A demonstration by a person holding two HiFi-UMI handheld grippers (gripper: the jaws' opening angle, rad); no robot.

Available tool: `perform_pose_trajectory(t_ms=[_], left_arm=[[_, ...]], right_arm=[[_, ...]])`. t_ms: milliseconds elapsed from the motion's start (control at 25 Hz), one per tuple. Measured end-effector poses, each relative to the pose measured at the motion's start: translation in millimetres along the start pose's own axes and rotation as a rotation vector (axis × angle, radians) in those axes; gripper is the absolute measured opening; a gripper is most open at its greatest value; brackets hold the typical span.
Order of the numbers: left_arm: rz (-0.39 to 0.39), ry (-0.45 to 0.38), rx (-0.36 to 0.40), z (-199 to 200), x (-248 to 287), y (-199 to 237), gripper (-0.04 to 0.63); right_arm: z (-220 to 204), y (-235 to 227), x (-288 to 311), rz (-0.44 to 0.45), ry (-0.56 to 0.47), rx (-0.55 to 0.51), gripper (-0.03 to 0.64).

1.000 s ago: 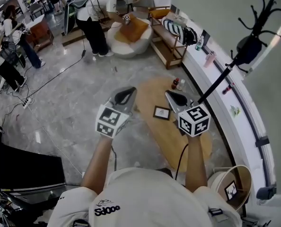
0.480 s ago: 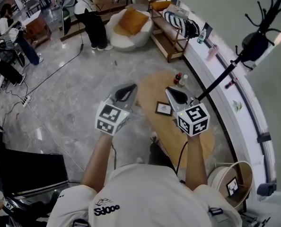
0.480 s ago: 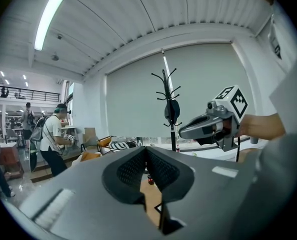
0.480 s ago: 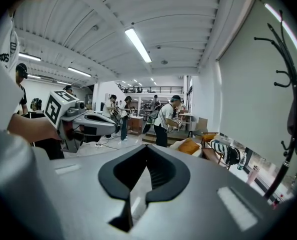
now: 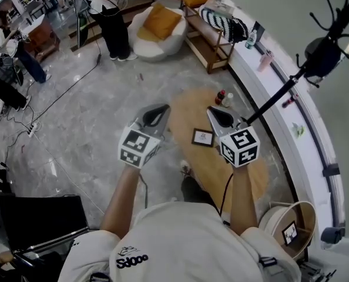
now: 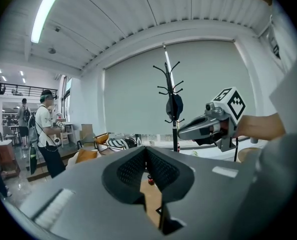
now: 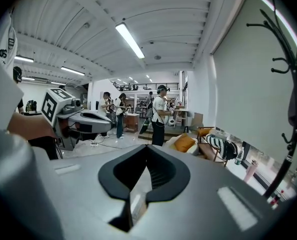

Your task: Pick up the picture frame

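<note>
Both the left claw (image 5: 155, 115) and the right claw (image 5: 218, 116) are pressed together and hold nothing. The picture frame (image 5: 202, 137) lies flat on the oval wooden bench (image 5: 214, 170), between the two claws, nearer to the right claw and apart from both. Two small bottles (image 5: 223, 97) stand beyond the right claw.

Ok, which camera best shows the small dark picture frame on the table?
The head view: the small dark picture frame lies whole on the oval wooden table. The left gripper view shows a sliver at most, the right none.
</note>
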State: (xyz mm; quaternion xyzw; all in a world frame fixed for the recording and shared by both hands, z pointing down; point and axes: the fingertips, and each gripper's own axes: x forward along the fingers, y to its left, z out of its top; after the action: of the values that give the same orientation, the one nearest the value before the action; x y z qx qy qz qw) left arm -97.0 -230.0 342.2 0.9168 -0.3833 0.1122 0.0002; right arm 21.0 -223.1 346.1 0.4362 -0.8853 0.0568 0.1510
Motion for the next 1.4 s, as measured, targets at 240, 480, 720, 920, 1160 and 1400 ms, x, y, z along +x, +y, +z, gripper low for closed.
perform_pose_trajectory(t_ms=[240,480,720,920,1160,1400], left_arm=[[-0.042,0.033,-0.01,-11.8,47.8,5.6,0.009],[-0.079,0.088,-0.045,-38.3,96.5,6.8,0.009],[-0.106,0.153,-0.095,-69.9,140.1,5.1,0.011],[-0.124,0.215,-0.13,-105.8,174.1,0.4,0.016],[-0.163,0.304,-0.173,-159.1,210.7,-8.5,0.025],[-0.206,0.368,-0.203,-208.8,238.9,-18.0,0.041]], right_arm=[[-18.6,-40.6,19.7,-0.027,0.031,0.057,0.003],[-52.9,-78.7,36.8,-0.051,0.092,0.117,0.003],[-97.0,-112.0,53.6,-0.082,0.162,0.167,0.005],[-143.1,-133.2,62.6,-0.096,0.227,0.222,0.004],[-201.9,-153.1,75.2,-0.125,0.301,0.306,0.006],[-252.6,-165.4,91.6,-0.146,0.366,0.382,0.044]])
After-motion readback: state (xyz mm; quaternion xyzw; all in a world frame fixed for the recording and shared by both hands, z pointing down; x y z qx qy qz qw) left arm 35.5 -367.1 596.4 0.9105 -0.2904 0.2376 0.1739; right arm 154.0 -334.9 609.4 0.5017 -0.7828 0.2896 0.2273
